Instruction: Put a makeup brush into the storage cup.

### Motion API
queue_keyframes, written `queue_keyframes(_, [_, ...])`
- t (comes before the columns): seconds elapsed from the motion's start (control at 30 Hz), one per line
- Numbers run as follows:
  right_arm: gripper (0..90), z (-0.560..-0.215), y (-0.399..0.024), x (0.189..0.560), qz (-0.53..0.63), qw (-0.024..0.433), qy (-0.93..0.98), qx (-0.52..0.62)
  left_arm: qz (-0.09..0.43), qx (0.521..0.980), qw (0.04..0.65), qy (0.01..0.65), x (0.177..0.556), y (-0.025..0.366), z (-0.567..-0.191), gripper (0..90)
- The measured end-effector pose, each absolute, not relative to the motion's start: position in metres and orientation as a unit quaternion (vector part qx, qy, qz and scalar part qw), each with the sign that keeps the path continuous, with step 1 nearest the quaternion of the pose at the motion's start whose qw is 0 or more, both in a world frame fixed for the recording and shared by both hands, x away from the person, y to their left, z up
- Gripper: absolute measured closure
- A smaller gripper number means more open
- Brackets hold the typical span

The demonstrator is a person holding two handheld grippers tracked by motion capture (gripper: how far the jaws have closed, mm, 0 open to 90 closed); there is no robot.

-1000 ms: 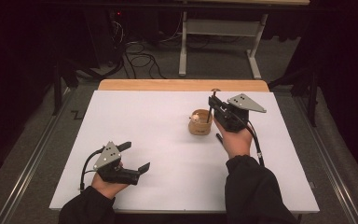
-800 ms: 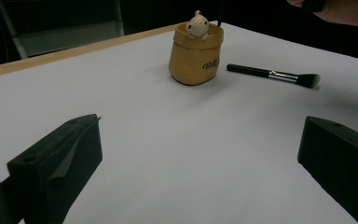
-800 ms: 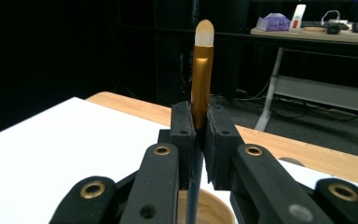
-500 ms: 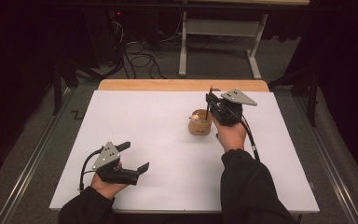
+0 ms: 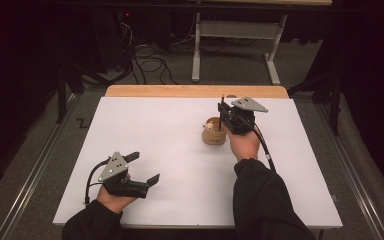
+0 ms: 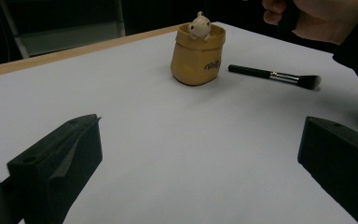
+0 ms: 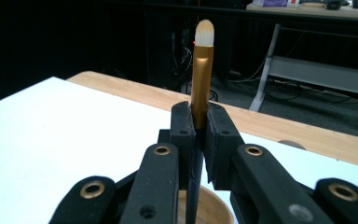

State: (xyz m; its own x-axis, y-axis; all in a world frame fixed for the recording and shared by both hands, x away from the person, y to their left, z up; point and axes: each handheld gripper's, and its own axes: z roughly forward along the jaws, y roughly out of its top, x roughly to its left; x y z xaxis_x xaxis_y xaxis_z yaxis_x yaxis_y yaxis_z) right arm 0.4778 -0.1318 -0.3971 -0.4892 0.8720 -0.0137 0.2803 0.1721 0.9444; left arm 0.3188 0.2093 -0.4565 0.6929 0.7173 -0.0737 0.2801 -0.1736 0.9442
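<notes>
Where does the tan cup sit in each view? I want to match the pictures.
High view: tan cup right of centre on the white sheet, just left of the right claw.
Left gripper view: upper middle, left of a black brush lying flat.
Right gripper view: bottom edge, its rim under the claw, which is shut on a gold brush.
Shared landmark: wooden strip along the table's far edge.

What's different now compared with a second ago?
The right gripper, clamped on an upright gold-handled makeup brush, has drifted left and a little lower, bringing the brush's handle over the mouth of the small tan pot. The left gripper stays open and idle, and the pot and the black brush have not moved.
</notes>
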Motion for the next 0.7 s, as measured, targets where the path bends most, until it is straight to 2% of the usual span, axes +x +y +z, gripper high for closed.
queue_keyframes(0.7, [84.1,-0.4049,-0.1290,0.4819,0.482,0.295,0.717,0.408,0.199,0.741,0.546,0.337,0.3186,0.2089,-0.4568,0.4])
